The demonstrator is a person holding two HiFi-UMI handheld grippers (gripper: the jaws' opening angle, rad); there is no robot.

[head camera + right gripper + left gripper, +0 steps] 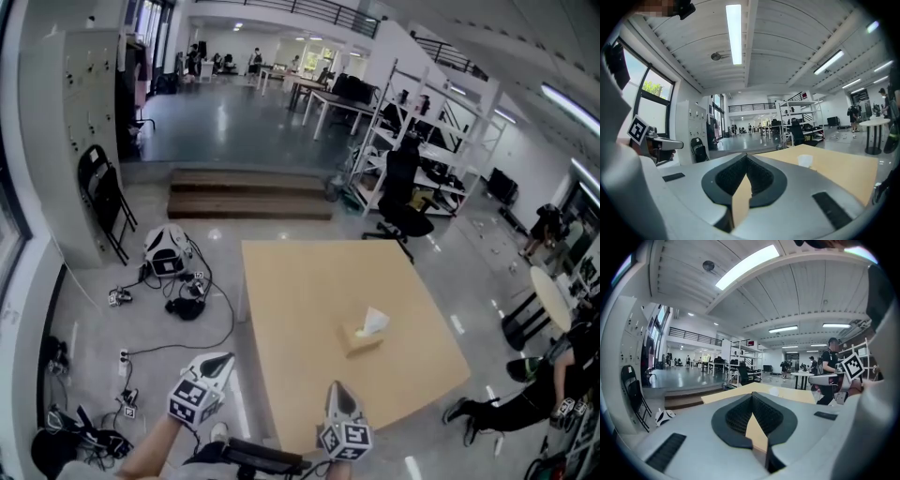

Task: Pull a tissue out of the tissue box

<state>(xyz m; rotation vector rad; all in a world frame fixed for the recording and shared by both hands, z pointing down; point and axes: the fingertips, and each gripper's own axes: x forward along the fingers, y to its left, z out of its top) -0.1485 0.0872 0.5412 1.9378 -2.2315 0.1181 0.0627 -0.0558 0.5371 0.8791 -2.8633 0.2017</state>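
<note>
A tan tissue box sits on the wooden table, right of its middle, with a white tissue sticking up from it. Both grippers hover at the table's near edge, well short of the box. My left gripper is off the near left corner over the floor; its jaws meet, empty. My right gripper is over the near edge, shut and empty. The tissue shows small ahead in the right gripper view, and faintly in the left one.
Left of the table the floor holds a bag, cables and folded black chairs. Wooden steps and an office chair lie beyond the far edge. A person sits at the right by a round table.
</note>
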